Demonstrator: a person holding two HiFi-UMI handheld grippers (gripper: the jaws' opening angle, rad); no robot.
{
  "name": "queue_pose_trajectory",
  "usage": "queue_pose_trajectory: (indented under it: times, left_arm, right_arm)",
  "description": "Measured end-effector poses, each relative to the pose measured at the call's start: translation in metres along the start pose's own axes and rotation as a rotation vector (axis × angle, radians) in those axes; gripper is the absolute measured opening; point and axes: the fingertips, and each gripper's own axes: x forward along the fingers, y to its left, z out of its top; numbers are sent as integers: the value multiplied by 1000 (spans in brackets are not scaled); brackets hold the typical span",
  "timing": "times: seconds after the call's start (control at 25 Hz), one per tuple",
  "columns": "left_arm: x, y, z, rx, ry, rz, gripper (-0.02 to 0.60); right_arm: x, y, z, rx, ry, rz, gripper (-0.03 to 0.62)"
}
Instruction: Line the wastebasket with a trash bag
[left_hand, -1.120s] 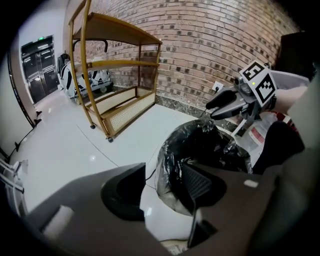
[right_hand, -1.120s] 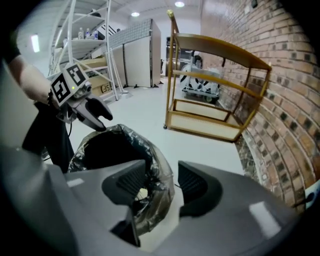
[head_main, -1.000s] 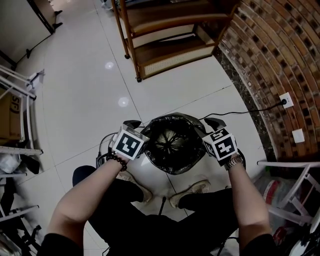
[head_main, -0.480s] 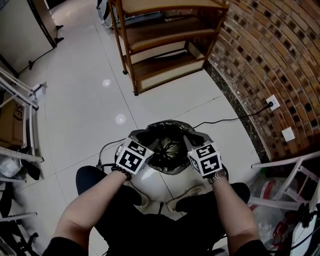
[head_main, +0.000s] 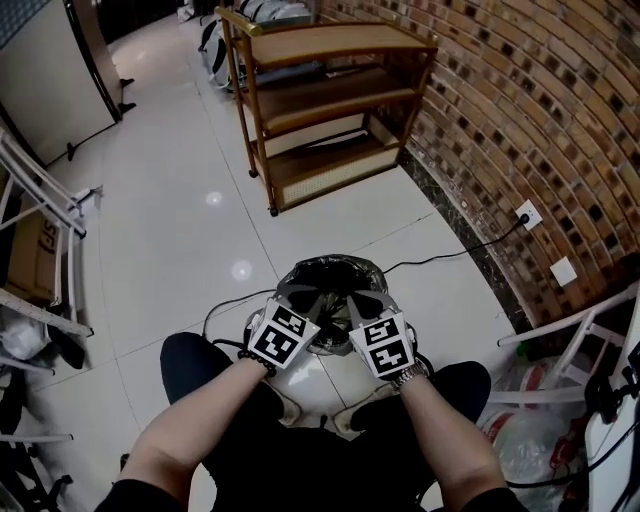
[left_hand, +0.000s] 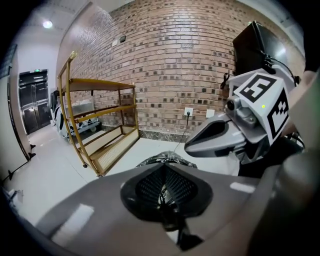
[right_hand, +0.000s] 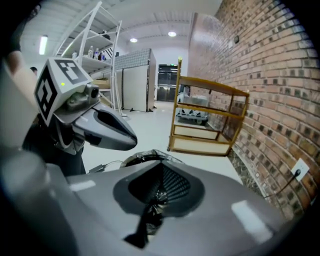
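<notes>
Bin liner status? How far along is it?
Done: the trash bag is down inside the wastebasket, with black film showing round its far rim. In hand: the left gripper and right gripper are each shut on a pinch of bag film at the near side. Left, probably: pull that film over the near rim and let go. The near rim is hidden behind the grippers.
</notes>
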Motion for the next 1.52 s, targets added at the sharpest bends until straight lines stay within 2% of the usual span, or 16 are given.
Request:
queue_pose_trajectory:
  times: [0.6, 1.52]
  left_arm:
    - [-22, -43, 2, 30, -70, -7, 2]
    - [-34, -53, 4, 30, -97, 13, 2]
  right_arm:
    - [-29, 32, 2, -38, -40, -12, 2]
    - [-47, 49, 2, -75, -51, -17, 2]
